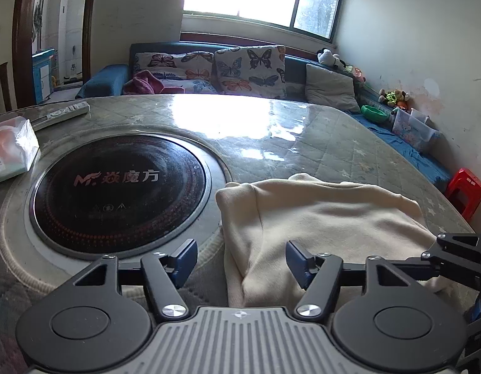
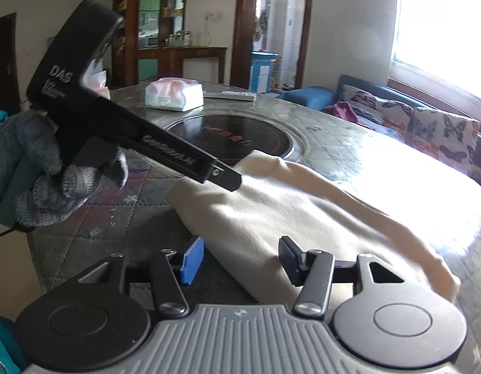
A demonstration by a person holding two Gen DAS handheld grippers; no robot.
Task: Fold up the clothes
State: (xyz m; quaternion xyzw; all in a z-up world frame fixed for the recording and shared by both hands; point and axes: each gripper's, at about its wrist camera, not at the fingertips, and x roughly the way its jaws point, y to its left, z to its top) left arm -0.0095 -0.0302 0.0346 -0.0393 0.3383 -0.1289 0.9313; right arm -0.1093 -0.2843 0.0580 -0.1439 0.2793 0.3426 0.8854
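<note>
Cream garment (image 1: 318, 224) folded on the quilted round table (image 1: 318, 143), at 3 o'clock from the black inset hotplate (image 1: 119, 190). Left gripper (image 1: 242, 261) spread wide over its near edge, pinching nothing. Right gripper (image 2: 240, 258) likewise spread above the cloth, tissue pack (image 2: 175, 95) at 11 o'clock.

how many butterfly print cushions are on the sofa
2 stand upright against the sofa's backrest: a wide one on the left and a squarer one right of it. More butterfly fabric lies below; more may be hidden.
</note>
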